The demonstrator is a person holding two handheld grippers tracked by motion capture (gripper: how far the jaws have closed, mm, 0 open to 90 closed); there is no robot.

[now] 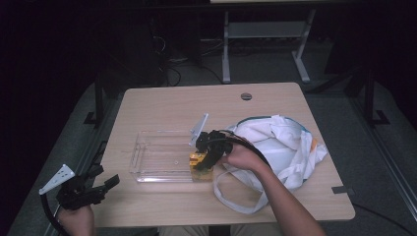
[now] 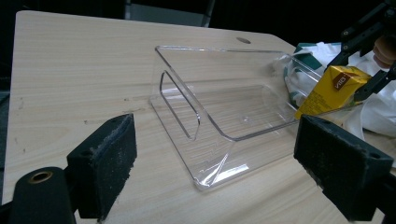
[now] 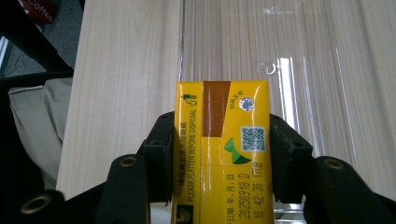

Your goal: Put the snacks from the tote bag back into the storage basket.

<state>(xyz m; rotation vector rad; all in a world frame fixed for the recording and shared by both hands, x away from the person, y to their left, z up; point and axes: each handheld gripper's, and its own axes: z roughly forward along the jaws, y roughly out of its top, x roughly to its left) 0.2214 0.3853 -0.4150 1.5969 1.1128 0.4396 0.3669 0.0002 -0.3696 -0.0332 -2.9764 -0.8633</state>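
At centre frame, the right gripper [image 1: 205,156] clamps a yellow rectangular drink carton [image 3: 222,154], long axis along its jaws, over the clear plastic tray's [image 1: 147,169] right end; the left gripper [image 1: 98,189] rests released, well apart.

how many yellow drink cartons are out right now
1. The yellow drink carton is clamped in the right gripper at the near right end of the clear plastic tray. More could be hidden inside the white cloth bag.
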